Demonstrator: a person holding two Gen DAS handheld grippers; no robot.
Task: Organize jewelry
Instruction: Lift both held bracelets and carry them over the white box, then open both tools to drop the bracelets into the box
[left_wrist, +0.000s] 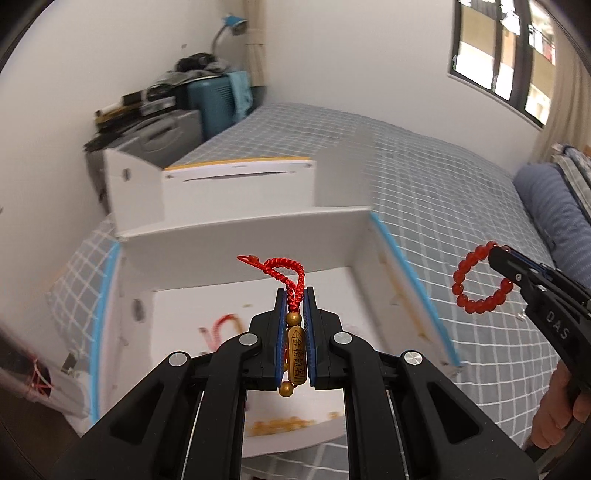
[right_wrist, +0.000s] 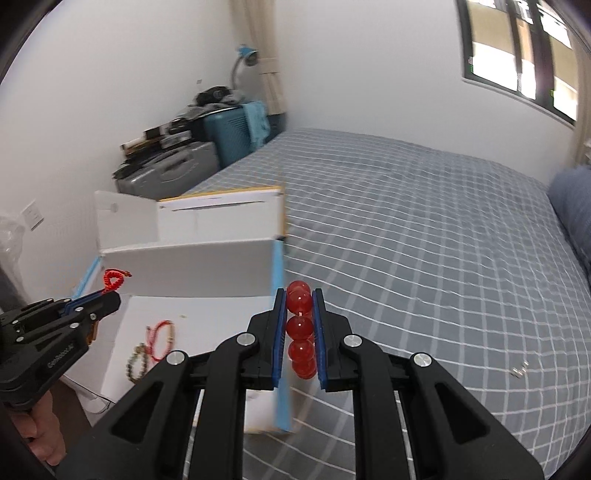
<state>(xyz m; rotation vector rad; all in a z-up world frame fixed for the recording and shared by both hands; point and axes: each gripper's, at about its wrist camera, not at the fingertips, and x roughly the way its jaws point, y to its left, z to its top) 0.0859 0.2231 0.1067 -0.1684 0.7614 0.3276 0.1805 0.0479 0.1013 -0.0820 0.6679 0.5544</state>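
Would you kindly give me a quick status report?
Left gripper shut on red cord charm, over white box. Right gripper shut on red bead bracelet, over bed. Nothing blocking.

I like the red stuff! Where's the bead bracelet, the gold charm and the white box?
Bead bracelet (left_wrist: 466, 302): left wrist view, lower-left beads.
Gold charm (left_wrist: 297, 360): left wrist view, engraved barrel.
White box (right_wrist: 192, 258): right wrist view, back wall.

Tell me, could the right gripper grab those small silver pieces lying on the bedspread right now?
Probably not: the right gripper is shut on the red bead bracelet. The silver pieces lie uncovered on the bedspread.
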